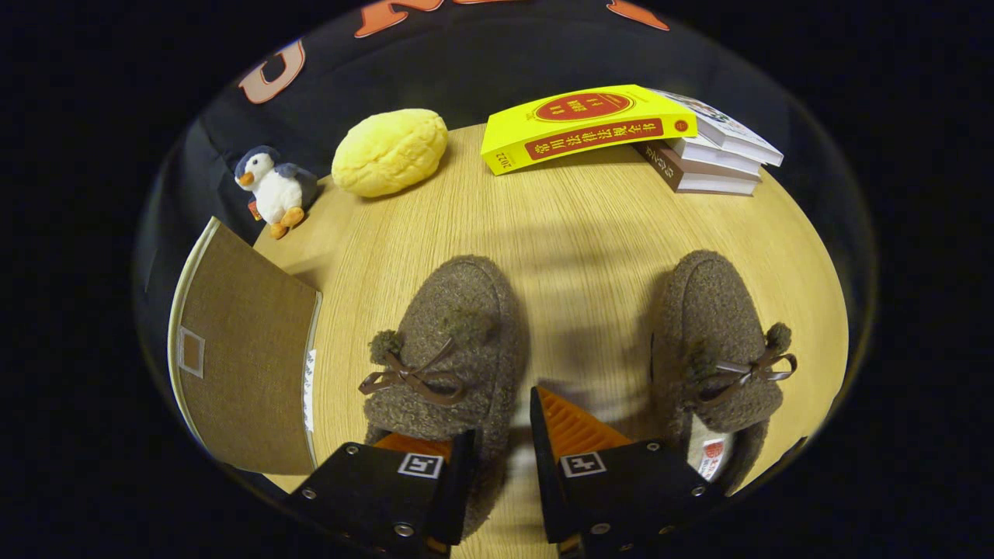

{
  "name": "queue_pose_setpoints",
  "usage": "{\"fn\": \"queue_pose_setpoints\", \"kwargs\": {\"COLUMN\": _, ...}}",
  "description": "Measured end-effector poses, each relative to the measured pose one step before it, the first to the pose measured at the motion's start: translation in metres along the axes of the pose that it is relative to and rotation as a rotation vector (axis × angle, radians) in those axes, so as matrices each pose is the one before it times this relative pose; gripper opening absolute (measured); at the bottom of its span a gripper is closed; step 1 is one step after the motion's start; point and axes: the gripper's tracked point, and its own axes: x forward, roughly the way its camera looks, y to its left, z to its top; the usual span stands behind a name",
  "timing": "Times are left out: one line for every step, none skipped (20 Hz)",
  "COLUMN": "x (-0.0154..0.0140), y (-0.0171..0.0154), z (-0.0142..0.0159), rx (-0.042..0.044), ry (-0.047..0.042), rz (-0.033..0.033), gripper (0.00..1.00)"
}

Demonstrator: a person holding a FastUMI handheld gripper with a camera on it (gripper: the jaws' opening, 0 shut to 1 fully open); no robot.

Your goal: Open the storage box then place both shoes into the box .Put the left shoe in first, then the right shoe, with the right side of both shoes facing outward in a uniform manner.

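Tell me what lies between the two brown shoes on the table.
In the gripper view, bare wooden table separates the left shoe from the right shoe; nearer, the open gripper's right finger.

Hand-held gripper point(503, 450) parted astride left shoe's point(450, 349) inner edge. Right shoe point(718, 349) beside that shoe; brown box flap point(245, 357) on its other side, on wooden surface point(575, 225).

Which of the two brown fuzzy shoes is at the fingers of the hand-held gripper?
The brown fuzzy shoe beside the brown storage box: this shoe has its side wall between the open fingers of the hand-held gripper. The other shoe lies apart.
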Motion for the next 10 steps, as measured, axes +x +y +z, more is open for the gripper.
{"fn": "queue_pose_setpoints", "kwargs": {"x": 0.00038, "y": 0.00232, "z": 0.00048, "rx": -0.00671, "ry": -0.00335, "rz": 0.00849, "gripper": 0.36}}
{"fn": "queue_pose_setpoints", "kwargs": {"x": -0.00014, "y": 0.00006, "z": 0.00045, "rx": -0.00145, "ry": 0.00127, "rz": 0.00333, "gripper": 0.25}}
{"fn": "queue_pose_setpoints", "kwargs": {"x": -0.00048, "y": -0.00174, "z": 0.00002, "rx": 0.01723, "ry": 0.00696, "rz": -0.00168, "gripper": 0.2}}
{"fn": "queue_pose_setpoints", "kwargs": {"x": -0.00082, "y": -0.00174, "z": 0.00039, "rx": 0.02862, "ry": 0.01055, "rz": -0.00088, "gripper": 0.14}}
{"fn": "queue_pose_setpoints", "kwargs": {"x": -0.00328, "y": -0.00155, "z": 0.00111, "rx": 0.02336, "ry": 0.0026, "rz": -0.005, "gripper": 0.11}}
{"fn": "queue_pose_setpoints", "kwargs": {"x": -0.00335, "y": -0.00037, "z": 0.00198, "rx": 0.00715, "ry": -0.00242, "rz": -0.00257, "gripper": 0.05}}
{"fn": "queue_pose_setpoints", "kwargs": {"x": -0.00551, "y": 0.00218, "z": 0.00048, "rx": -0.00116, "ry": 0.00105, "rz": 0.00097, "gripper": 0.04}}
{"fn": "queue_pose_setpoints", "kwargs": {"x": -0.00681, "y": 0.00417, "z": 0.00292, "rx": 0.00135, "ry": -0.00834, "rz": 0.0067, "gripper": 0.03}}
{"fn": "queue_pose_setpoints", "kwargs": {"x": -0.00732, "y": 0.00627, "z": 0.00307, "rx": 0.00353, "ry": -0.00711, "rz": 0.00989, "gripper": 0.03}}
{"fn": "queue_pose_setpoints", "kwargs": {"x": -0.00897, "y": 0.0073, "z": 0.00368, "rx": 0.00296, "ry": -0.00538, "rz": 0.0094, "gripper": 0.03}}
